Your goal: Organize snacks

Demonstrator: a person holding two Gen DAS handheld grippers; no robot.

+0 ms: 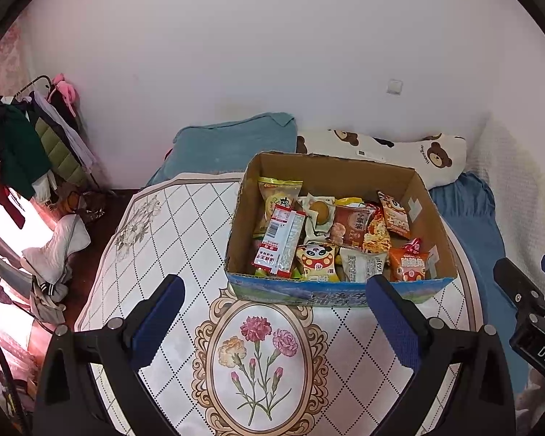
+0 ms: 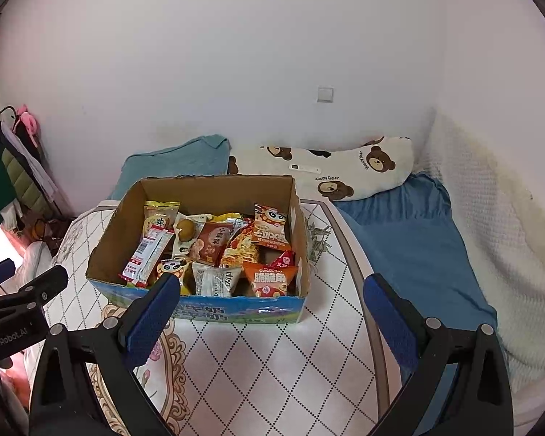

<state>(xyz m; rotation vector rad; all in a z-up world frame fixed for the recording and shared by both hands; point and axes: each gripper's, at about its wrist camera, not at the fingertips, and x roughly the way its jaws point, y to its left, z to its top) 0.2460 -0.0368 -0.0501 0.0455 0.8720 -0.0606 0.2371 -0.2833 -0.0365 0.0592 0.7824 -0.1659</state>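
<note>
An open cardboard box [image 1: 330, 170] with a blue printed front stands on the table [image 1: 170, 225]; it also shows in the right wrist view [image 2: 207, 189]. It holds several snack packets: a red-and-white packet [image 1: 281, 239], an orange packet [image 1: 408, 263], a panda packet [image 1: 316, 261]. My left gripper [image 1: 274, 290] is open and empty, just in front of the box. My right gripper [image 2: 272, 289] is open and empty, its left finger over the box's front edge. The orange packet [image 2: 270, 278] lies at the box's front right.
The table has a white diamond-pattern cloth with a flower medallion [image 1: 258, 359]. Behind it is a bed with a blue sheet [image 2: 410, 239], a teal pillow [image 1: 236, 141] and a bear-print pillow [image 2: 345, 167]. A clothes rack [image 1: 29, 145] stands at the left.
</note>
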